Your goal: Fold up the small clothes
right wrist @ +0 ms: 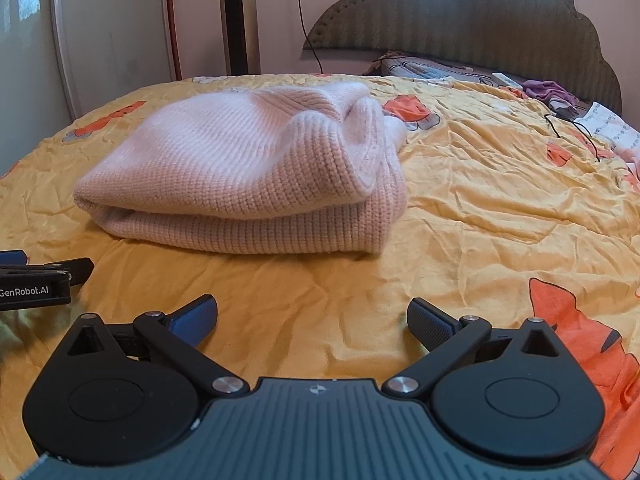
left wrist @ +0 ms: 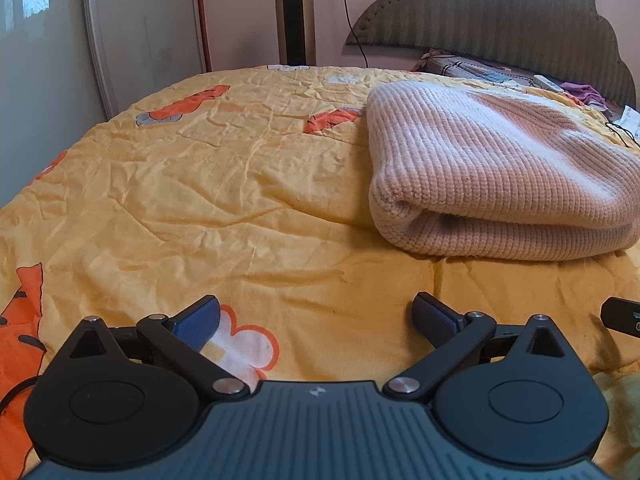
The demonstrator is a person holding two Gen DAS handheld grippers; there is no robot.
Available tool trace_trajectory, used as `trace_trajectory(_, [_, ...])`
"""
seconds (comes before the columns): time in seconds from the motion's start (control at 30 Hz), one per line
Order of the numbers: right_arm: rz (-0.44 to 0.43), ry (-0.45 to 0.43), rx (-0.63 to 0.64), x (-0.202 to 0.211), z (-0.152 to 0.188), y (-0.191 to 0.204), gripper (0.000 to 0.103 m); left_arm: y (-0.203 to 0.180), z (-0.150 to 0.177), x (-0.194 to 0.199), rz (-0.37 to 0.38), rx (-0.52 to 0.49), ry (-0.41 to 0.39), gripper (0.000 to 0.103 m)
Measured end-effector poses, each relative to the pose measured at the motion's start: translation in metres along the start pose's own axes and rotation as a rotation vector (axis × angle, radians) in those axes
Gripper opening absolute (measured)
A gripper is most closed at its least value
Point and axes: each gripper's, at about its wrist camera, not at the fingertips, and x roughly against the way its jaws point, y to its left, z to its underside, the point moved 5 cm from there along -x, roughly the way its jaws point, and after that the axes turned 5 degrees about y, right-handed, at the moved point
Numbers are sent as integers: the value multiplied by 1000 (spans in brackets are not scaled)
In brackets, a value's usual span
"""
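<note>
Nearest, the left gripper [left wrist: 316,322] and right gripper [right wrist: 312,320] hang side by side, angled down over the yellow bedspread [left wrist: 200,200], fingers spread wide with nothing between them. Beyond both lies the folded pink knit sweater [right wrist: 248,168], untouched, with the headboard [right wrist: 460,28] farthest back.

A pale pink ribbed knit sweater [right wrist: 248,168] lies folded into a thick, roughly rectangular bundle on the bed, its doubled layers stacked flat with the rounded fold edge facing near. At its right end, loose folds of knit bunch up and stand higher than the rest.
</note>
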Motion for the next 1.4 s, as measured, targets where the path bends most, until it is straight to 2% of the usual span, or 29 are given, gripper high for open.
trace_trajectory(1.4, [-2,-9,-3,-4,1,-2,102,0,1,0,5,4,-3,103])
